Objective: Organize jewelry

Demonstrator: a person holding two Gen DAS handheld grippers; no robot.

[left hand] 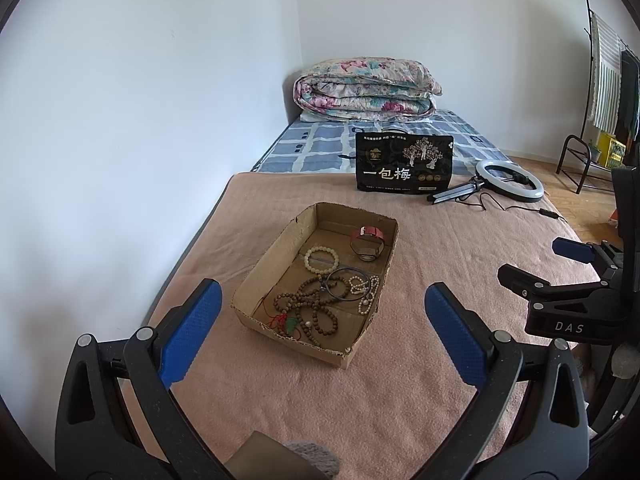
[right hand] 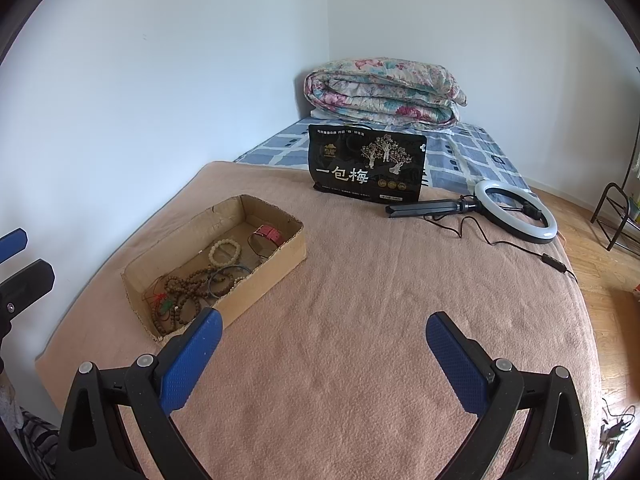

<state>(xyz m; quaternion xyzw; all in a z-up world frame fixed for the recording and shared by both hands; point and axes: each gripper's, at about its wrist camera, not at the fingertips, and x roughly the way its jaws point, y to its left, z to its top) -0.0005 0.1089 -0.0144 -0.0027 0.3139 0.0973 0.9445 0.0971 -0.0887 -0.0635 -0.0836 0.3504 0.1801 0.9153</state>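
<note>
Both claws (left hand: 322,312) (right hand: 324,342) agape above fuzzy blanket (left hand: 360,400), beads in ragged cardboard tray (left hand: 256,276).

Both wrist cameras are looking down the bed (left hand: 400,392) toward its far wall corner; both are sharing the cardboard box (left hand: 256,280) (right hand: 264,280), the left camera sitting nearer.

Rough cardboard box (left hand: 276,264) on a fuzzy pink blanket (left hand: 440,264).

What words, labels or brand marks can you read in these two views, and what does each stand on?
"一包梅": on the black snack bag.
"DAS": on the right gripper body, seen from the left wrist.
Small print and gold seals on the bag: too small to read.
</note>
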